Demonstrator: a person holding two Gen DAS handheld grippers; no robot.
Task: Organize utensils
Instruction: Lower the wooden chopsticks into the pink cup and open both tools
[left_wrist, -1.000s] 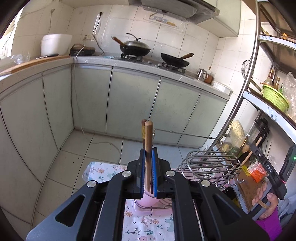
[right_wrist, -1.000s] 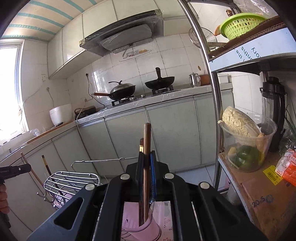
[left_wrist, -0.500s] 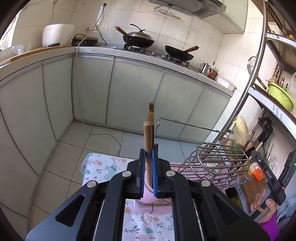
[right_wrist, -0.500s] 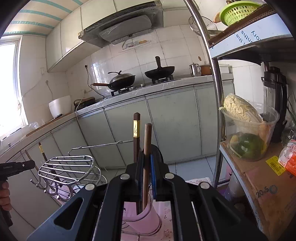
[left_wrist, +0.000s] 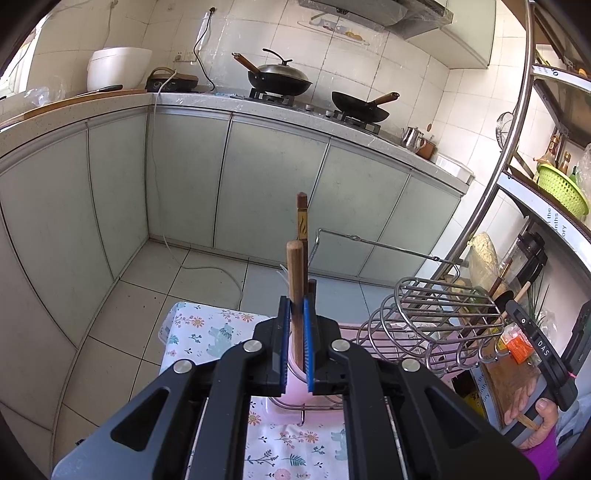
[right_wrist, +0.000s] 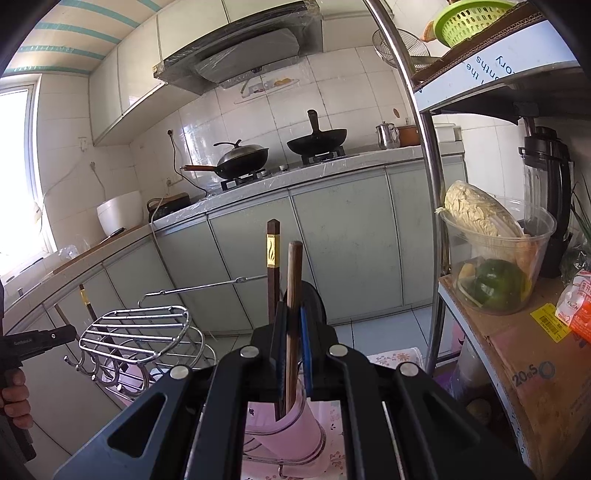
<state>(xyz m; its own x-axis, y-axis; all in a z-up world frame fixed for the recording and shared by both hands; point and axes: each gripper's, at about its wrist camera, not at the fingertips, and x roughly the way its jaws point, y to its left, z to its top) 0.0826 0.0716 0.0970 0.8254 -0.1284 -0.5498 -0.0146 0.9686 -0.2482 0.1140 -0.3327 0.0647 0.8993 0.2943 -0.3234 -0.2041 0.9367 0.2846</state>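
Observation:
My left gripper is shut on a light brown wooden chopstick that stands upright over a pink cup. Just behind it a dark chopstick with a gold band rises higher. My right gripper is shut on a round brown chopstick, also upright, its lower end inside a pink cup. A dark gold-banded chopstick stands in that cup just left of the held one. Whether the two views show the same cup I cannot tell.
A wire rack with hooks stands beside the cup on a floral cloth. The metal shelf pole, a cardboard box and a tub of vegetables crowd the right. A hand shows at the edge.
In both views the dark gold-banded chopstick now stands clearly higher than the held stick, where a second ago their tops were level. Both grips are unchanged.

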